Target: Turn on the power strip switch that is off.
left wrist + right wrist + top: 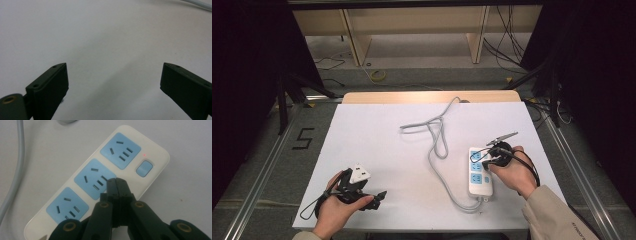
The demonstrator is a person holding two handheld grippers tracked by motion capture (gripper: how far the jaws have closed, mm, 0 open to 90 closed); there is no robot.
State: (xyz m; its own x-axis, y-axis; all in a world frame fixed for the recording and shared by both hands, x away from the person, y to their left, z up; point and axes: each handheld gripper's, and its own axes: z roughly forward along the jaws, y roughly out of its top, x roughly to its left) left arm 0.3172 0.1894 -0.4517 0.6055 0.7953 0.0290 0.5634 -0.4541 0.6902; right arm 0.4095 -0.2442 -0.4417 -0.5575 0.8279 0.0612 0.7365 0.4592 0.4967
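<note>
While the right tongs [116, 181] are closed, jaws pressed together with nothing between them, their joined tip rests on or just above the middle socket of the white power strip [150, 147], beside the blue switch [144, 168] and the small red light [144, 154] that suggests the strip is live. That is the main hazard: if the tip is meant for the switch, it is off target towards the socket face, and a downward push could slide into the slots or skid across the smooth plastic. Because the strip lies loose on the white table [377, 145] at the near right, a sideways shove could also make it pivot or drag its grey cable [437, 145], which loops away towards the far edge.

At the near left, the left tongs [362, 192] are wide open and hold nothing; the left gripper view shows both jaws well apart over bare table. A white plug adapter [359, 174] lies just beside that hand, touching or nearly touching the tongs' body; I cannot tell which. Since it is not gripped, a careless move of the left hand could knock it. With the left tongs well apart from the strip, nothing steadies it, so any press from the right likely needs to come straight down.
</note>
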